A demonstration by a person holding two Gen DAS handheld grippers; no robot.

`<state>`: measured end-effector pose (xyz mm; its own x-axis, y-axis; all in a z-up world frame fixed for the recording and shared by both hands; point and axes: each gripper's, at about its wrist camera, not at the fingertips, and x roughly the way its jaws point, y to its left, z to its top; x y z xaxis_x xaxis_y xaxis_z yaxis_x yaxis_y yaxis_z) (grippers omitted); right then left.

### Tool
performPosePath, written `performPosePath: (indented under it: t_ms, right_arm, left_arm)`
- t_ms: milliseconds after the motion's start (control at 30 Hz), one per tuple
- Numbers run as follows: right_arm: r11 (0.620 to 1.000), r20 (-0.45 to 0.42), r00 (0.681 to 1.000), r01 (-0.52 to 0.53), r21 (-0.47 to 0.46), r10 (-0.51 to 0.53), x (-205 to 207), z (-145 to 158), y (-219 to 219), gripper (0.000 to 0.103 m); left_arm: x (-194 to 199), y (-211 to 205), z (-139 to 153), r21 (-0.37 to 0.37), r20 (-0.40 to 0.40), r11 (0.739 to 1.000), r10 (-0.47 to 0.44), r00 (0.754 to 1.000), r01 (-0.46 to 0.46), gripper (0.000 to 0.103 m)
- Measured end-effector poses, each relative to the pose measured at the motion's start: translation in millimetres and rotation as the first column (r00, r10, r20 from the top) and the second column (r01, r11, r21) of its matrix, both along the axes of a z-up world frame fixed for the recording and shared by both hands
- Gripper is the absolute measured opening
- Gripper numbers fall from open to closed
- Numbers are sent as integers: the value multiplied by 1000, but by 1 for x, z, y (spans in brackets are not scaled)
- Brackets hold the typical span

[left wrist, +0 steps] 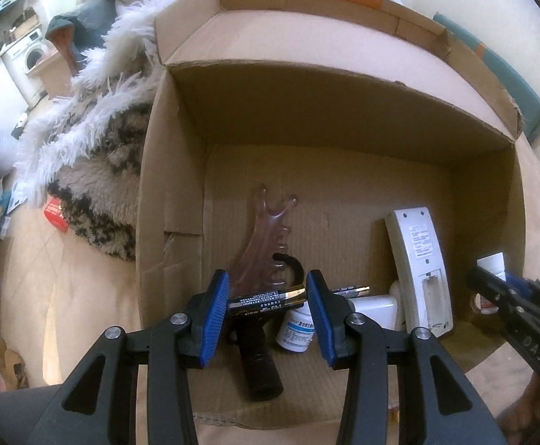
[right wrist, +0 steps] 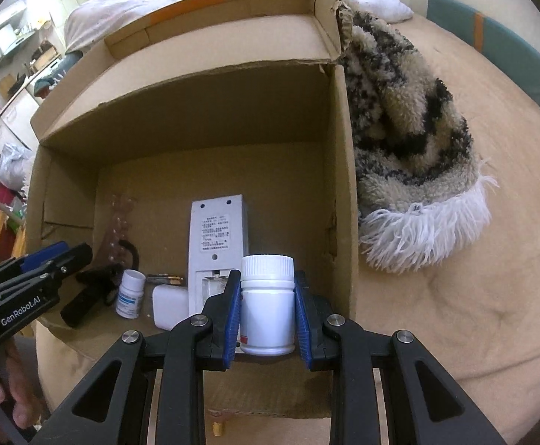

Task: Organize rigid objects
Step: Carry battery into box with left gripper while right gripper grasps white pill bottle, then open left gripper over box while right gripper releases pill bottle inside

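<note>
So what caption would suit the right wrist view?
Right gripper holding a white bottle above an open cardboard box.

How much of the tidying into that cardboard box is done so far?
Already inside the open cardboard box: a white remote control, a small blue-labelled white pill bottle, a black torch and a translucent pink comb. In hand: the left gripper clamps a black-and-gold battery; the right gripper clamps a white plastic bottle. Both remain to set down.

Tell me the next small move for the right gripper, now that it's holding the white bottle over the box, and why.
Probably ease the right gripper a little lower and open its jaws to set the white bottle on the bare floor of the cardboard box. The bottle is clamped upright, inside the box's right wall, with the remote control to its left, so that near right corner looks free.
</note>
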<state>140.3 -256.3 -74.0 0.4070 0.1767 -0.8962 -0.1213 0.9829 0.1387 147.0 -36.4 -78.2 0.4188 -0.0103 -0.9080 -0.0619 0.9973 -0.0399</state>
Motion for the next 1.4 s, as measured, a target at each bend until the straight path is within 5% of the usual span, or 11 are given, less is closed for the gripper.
performPosePath:
  t_ms: [567,667,733,833,1400]
  right_arm:
    - [1000,3,1000,10,28,-10,1,-1,1,28]
    - [998,16,1000,13,60,-14,1,3,-1,29]
    - [997,22,1000,12,82,-14,1,5,-2,34]
    - [991,35,999,5,131,-9,1,9,-2,61]
    - [985,70,998,-9,171,-3,-3,24,-6,62]
  left_arm:
    - [-2,-13,-1,42,8,999,-18,1000,17,40]
    - [-3,-15,3,48,4,999,-17,1000,17,52]
    - [-5,-16,6,58,13,998,-13,1000,12,58]
    - [-5,-17,9,68,16,998,-16,1000,15,61]
    - [-12,-2,42,8,43,1000,4,999,-4,63]
